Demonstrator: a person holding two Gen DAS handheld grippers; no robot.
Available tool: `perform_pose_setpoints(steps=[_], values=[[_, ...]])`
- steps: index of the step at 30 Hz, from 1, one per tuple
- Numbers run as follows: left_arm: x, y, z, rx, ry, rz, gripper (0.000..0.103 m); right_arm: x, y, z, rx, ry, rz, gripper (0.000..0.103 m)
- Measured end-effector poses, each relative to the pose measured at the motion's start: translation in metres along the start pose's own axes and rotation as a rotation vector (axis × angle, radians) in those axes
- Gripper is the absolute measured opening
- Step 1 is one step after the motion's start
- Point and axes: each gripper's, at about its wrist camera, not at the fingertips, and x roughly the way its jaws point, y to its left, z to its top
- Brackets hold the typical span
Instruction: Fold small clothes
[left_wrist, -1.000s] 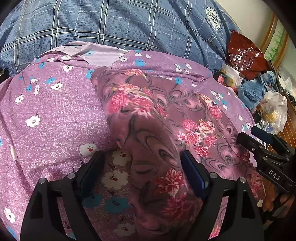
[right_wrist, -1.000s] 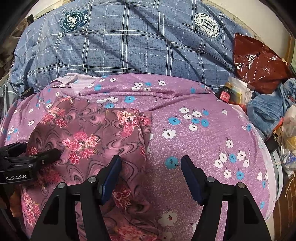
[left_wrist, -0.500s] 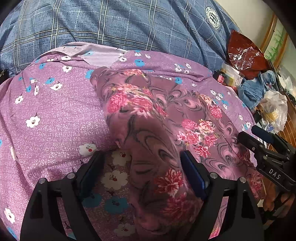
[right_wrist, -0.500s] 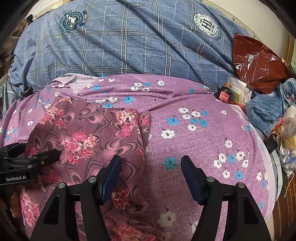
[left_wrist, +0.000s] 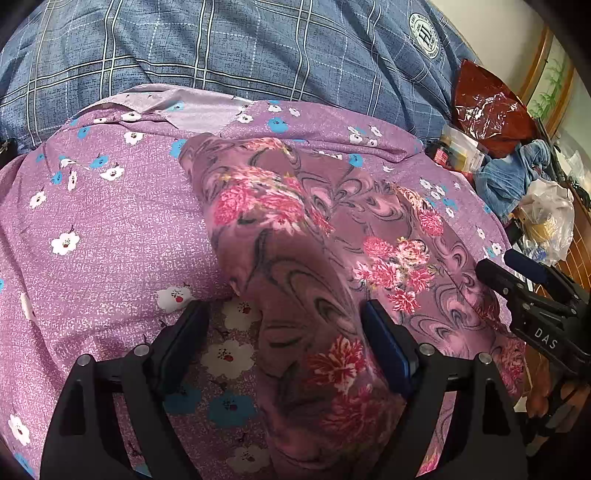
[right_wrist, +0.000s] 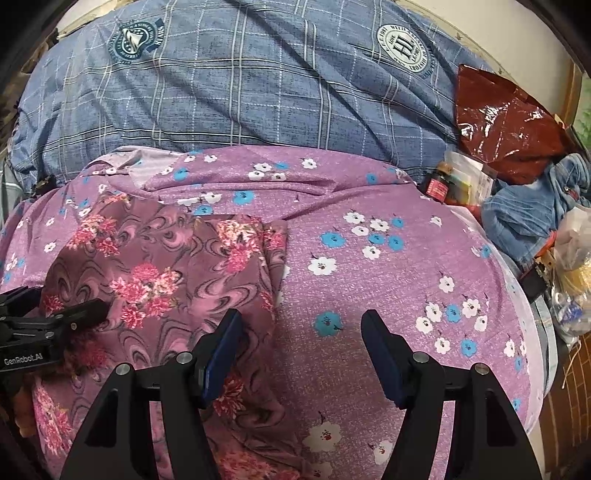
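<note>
The swirl-and-rose patterned garment (left_wrist: 314, 236) lies on the purple flowered sheet (right_wrist: 369, 280) of the bed. The left hand-held gripper (left_wrist: 284, 332) is spread wide over its near fold; the right hand-held gripper (right_wrist: 299, 343) is released beside its edge. A clear plastic bag (left_wrist: 550, 218) sits among clutter at the bedside; its contents are unclear

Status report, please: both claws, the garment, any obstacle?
Left claw open, astride rose-print garment. Right claw open at its edge, holding nothing. Garment lies on purple flowered sheet. Nothing in the way.
</note>
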Motion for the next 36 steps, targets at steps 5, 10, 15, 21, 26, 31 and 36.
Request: perform_pose_setpoints(steps=[5, 10, 15, 21, 26, 31, 36], values=[[0.0001, -0.0003, -0.0002, 0.001, -0.001, 0.0, 0.086, 0.0016, -0.0018, -0.0003, 0.005, 0.009, -0.008, 0.068], [0.0006, -0.001, -0.0005, 0.002, -0.001, 0.001, 0.086, 0.003, -0.0021, -0.0011, 0.004, 0.018, -0.011, 0.068], [0.0009, -0.0013, -0.0007, 0.002, -0.001, 0.001, 0.086, 0.0052, -0.0027, -0.0018, 0.009, 0.029, -0.016, 0.068], [0.0008, -0.0017, -0.0009, 0.002, -0.002, 0.002, 0.086, 0.0062, -0.0017, -0.0022, 0.006, 0.034, -0.019, 0.068], [0.0009, -0.0019, -0.0011, 0.002, -0.002, 0.002, 0.086, 0.0062, -0.0016, -0.0025, 0.005, 0.035, -0.02, 0.068], [0.0007, -0.002, -0.0012, 0.001, -0.003, 0.003, 0.086, 0.0063, -0.0014, -0.0024, 0.005, 0.035, -0.021, 0.068], [0.0006, -0.0021, -0.0011, -0.003, 0.002, -0.008, 0.086, 0.0061, -0.0019, -0.0027, 0.005, 0.028, -0.002, 0.068]])
